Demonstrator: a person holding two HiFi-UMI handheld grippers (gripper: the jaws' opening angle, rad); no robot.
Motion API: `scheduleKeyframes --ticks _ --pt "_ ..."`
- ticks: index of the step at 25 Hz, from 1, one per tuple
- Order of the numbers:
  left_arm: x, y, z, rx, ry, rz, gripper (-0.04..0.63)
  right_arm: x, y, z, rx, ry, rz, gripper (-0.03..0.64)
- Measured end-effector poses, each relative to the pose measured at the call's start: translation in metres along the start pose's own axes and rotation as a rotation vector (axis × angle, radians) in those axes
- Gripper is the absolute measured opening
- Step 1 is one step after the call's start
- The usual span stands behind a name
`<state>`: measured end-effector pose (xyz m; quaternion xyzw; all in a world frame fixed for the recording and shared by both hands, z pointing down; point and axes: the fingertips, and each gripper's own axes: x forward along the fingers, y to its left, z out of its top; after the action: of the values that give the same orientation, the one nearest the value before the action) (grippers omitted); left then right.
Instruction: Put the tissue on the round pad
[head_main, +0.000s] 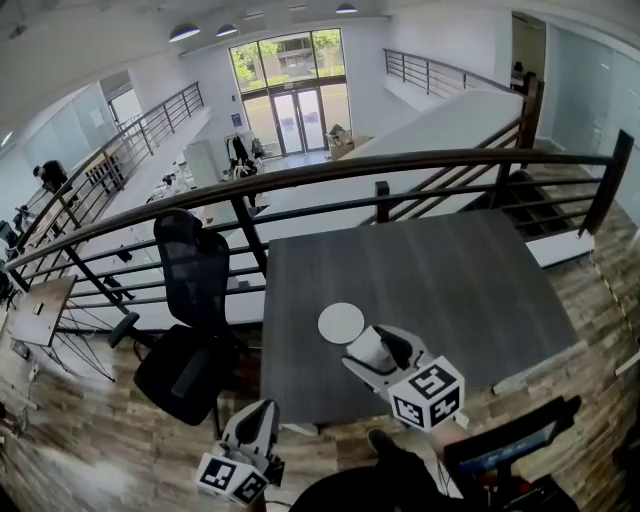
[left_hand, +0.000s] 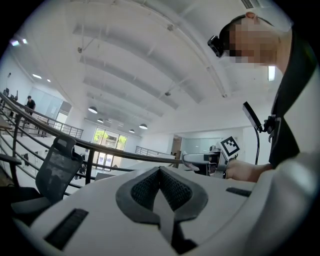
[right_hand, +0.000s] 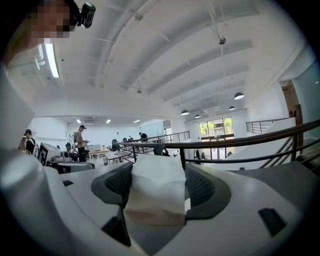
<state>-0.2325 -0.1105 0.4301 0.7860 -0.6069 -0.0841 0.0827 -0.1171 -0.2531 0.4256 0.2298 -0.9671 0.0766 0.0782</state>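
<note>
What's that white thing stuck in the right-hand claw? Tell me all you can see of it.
A white tissue, soft and papery, folded into a creased wad. It stands upright between the dark ribbed pads of the right gripper, which press on both sides. The head view shows it over the grey table, close beside the white round pad, not yet on it.

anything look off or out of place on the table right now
Nothing stands out. The round pad lies flat on the dark table, and the tissue is clamped between the right gripper's jaws beside it.
</note>
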Motion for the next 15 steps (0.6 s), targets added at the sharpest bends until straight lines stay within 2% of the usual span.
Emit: scheduleKeyframes --ticks 4,8,15 --pt "0.026 -0.011 0.014 0.013 -0.012 0.029 0.003 0.009 -0.029 0.021 -0.025 -0.021 0.031 0.333" --pt "0.039 0.006 0.011 0.031 0.015 0.097 0.003 0.031 -0.048 0.029 -0.025 -0.026 0.064 0.334" --pt "0.064 0.017 0.021 0.053 -0.003 0.171 0.003 0.068 -0.079 0.036 -0.013 -0.025 0.124 0.333"
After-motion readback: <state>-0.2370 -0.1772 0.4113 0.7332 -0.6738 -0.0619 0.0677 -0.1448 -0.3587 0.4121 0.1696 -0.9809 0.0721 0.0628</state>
